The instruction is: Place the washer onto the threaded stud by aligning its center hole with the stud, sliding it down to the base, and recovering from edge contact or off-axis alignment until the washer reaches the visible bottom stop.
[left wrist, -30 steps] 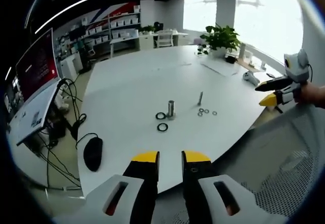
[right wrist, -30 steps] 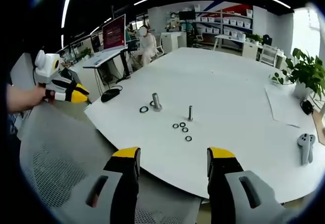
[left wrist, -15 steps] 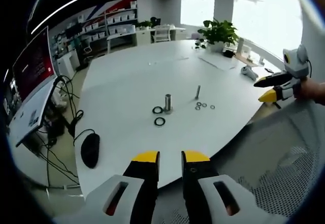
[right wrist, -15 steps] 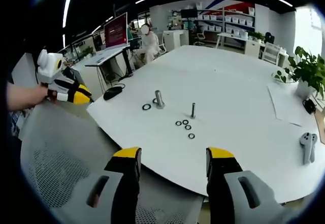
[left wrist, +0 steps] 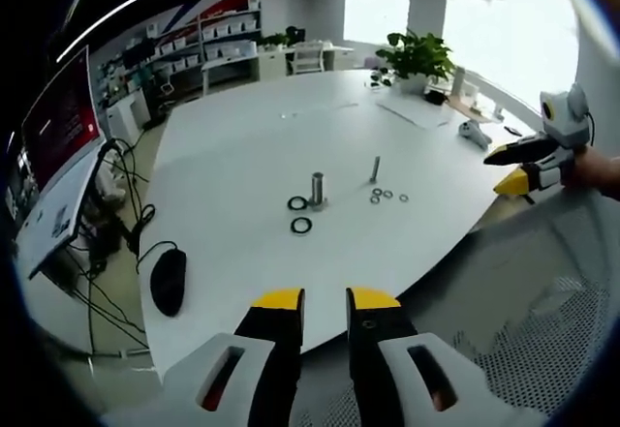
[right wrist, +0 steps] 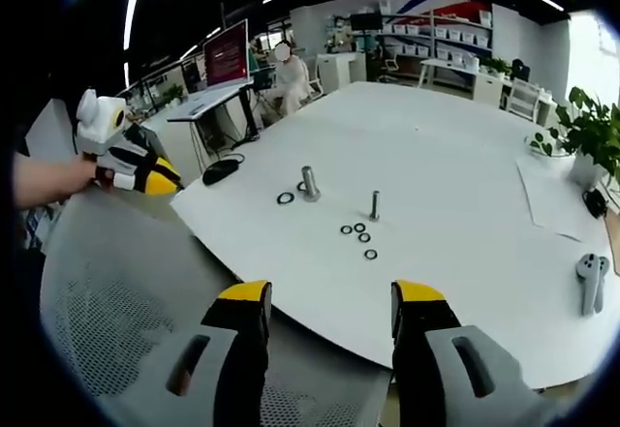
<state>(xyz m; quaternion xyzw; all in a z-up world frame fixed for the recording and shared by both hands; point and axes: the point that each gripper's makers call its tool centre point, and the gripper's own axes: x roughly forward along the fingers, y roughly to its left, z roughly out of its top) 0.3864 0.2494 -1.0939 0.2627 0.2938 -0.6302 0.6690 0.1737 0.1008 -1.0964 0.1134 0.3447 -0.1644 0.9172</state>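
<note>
Centrally in the left gripper view, a thin threaded stud (left wrist: 375, 168) stands upright on the white table (left wrist: 242, 146), with three small washers (left wrist: 387, 195) lying flat just beside its base. In the right gripper view the same stud (right wrist: 374, 205) sits near the middle of the frame, and four small washers (right wrist: 359, 234) lie scattered just below it, none of them on the stud. To the left of the stud in both views stands a thicker metal cylinder (left wrist: 317, 188) (right wrist: 310, 183), with two larger dark rings (left wrist: 300, 214) flat on the table beside it; the right gripper view shows one ring (right wrist: 285, 198) clearly at the cylinder's lower left.

Both grippers are well apart from these parts, off the table's near edge. The left gripper (left wrist: 325, 303) rises from the bottom of its view with its yellow-tipped jaws set narrowly, a slim gap between them and nothing held. The right gripper (right wrist: 331, 303) has its jaws spread wide, also empty. Each gripper shows at the edge of the other's view, held in a hand (right wrist: 44, 177).

A black mouse (left wrist: 168, 281) lies at the table's left edge, a potted plant (left wrist: 418, 57) at upper right, and a mesh chair back (right wrist: 107, 320) below.
</note>
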